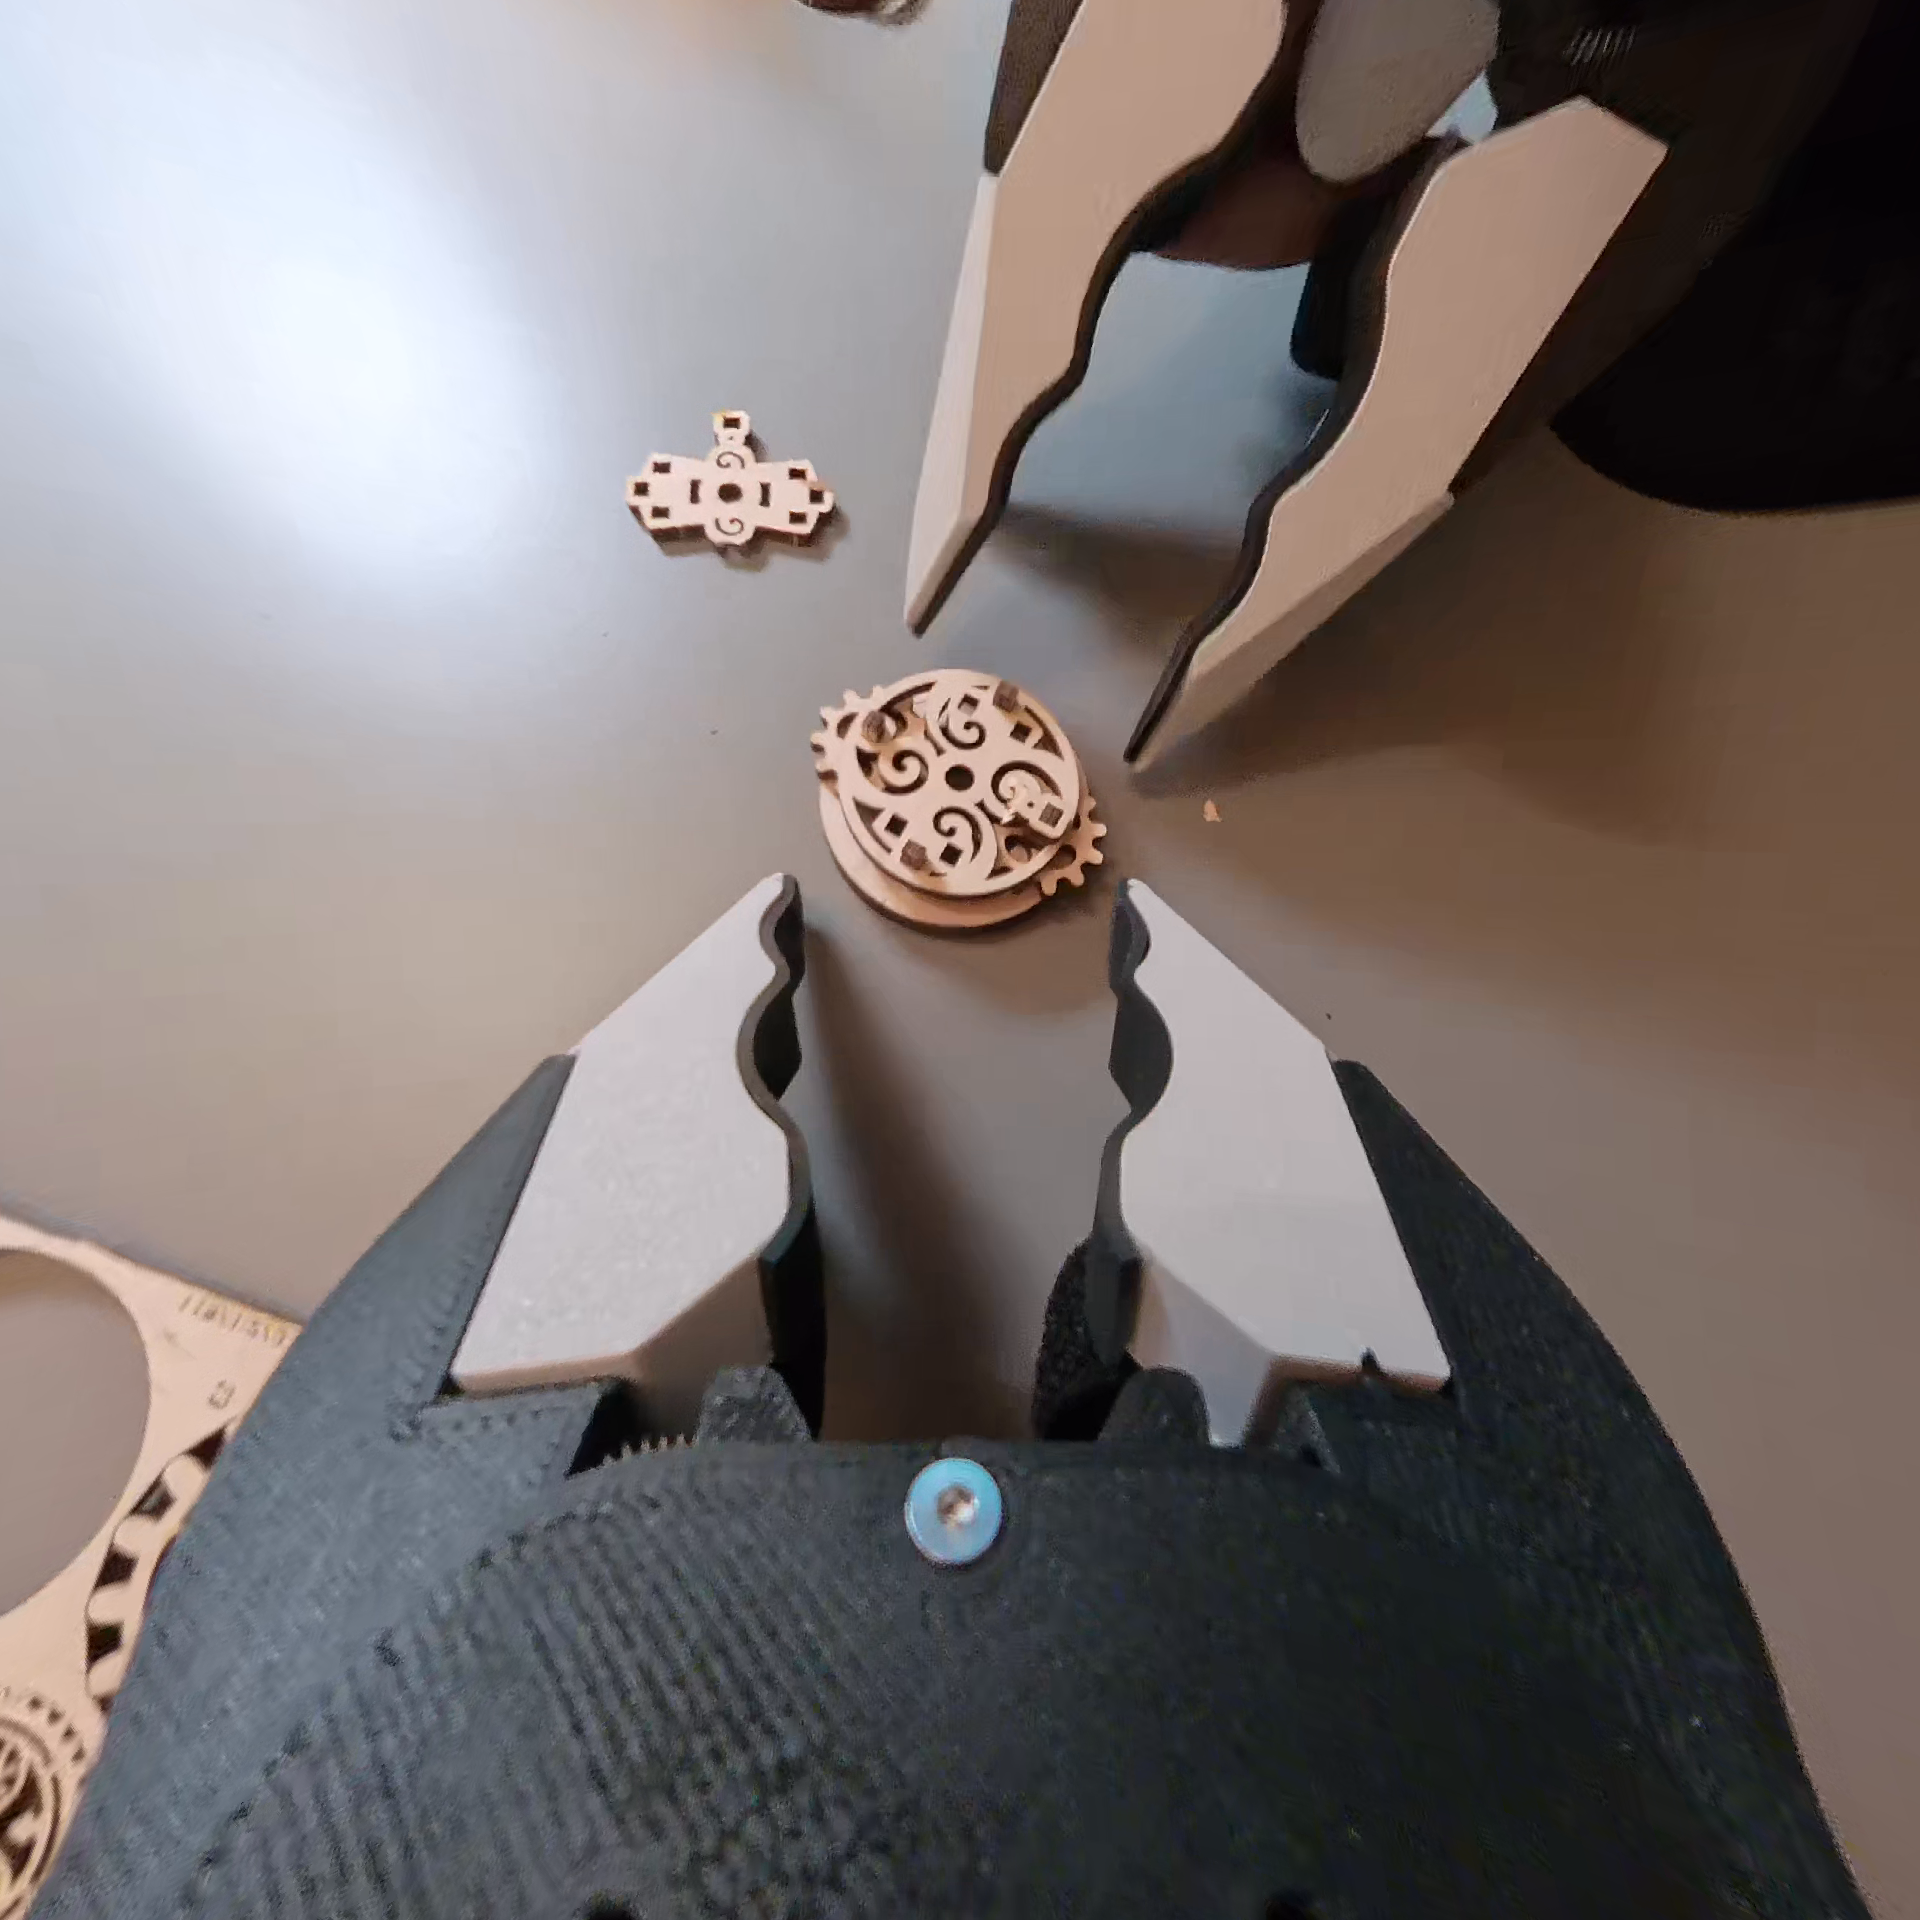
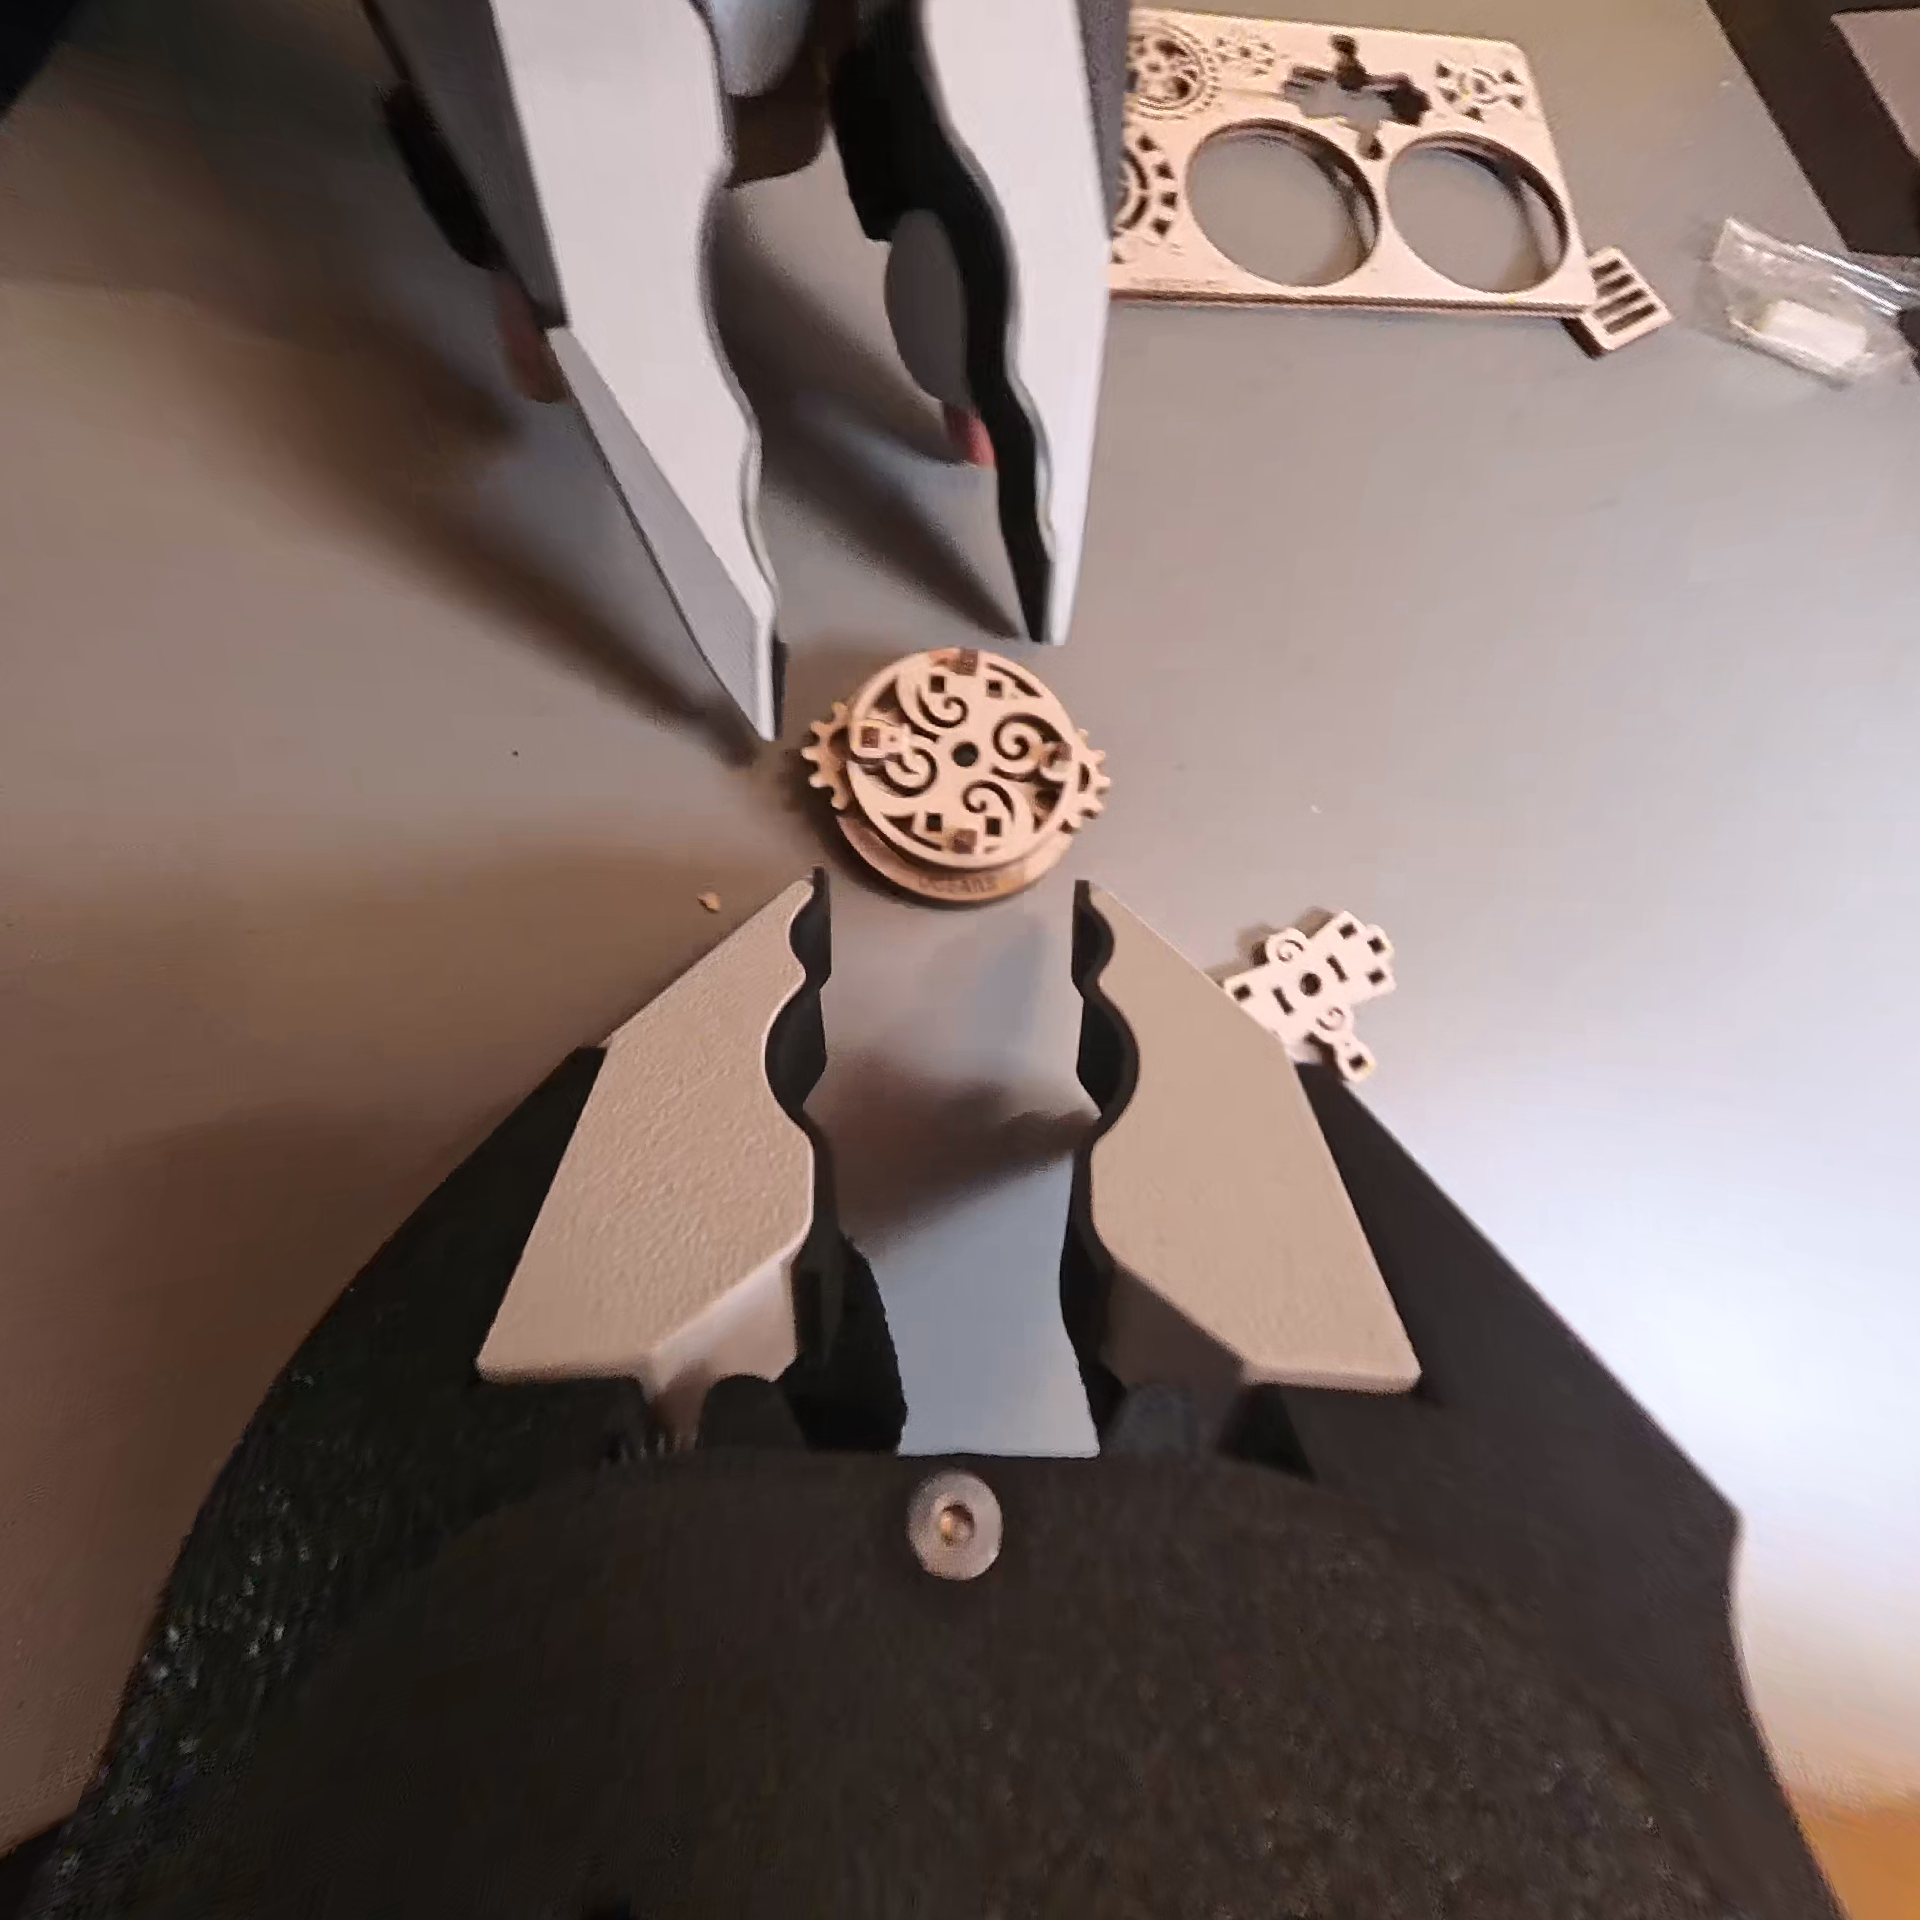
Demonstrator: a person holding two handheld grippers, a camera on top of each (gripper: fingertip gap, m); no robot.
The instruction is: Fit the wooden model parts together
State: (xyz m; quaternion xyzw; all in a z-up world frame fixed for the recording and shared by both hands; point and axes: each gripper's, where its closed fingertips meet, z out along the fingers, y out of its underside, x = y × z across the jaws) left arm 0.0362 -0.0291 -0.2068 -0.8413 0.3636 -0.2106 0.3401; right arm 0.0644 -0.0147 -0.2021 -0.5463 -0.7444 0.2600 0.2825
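A round wooden gear assembly (image 1: 956,795) with a scrollwork top disc lies flat on the grey table, also in the right wrist view (image 2: 956,779). My left gripper (image 1: 961,904) is open and empty, its tips just short of the assembly. My right gripper (image 2: 951,899) is open and empty on the opposite side; it shows across the assembly in the left wrist view (image 1: 1023,691). The left gripper shows in the right wrist view (image 2: 904,675). A flat cross-shaped wooden part (image 1: 730,494) lies apart on the table, beside my right gripper's right finger (image 2: 1311,987).
The wooden sheet (image 2: 1340,177) with round cut-outs lies at the far right of the right wrist view; its corner shows at the lower left of the left wrist view (image 1: 73,1382). A small clear plastic bag (image 2: 1813,301) lies next to it. A wood crumb (image 1: 1208,810) lies near the assembly.
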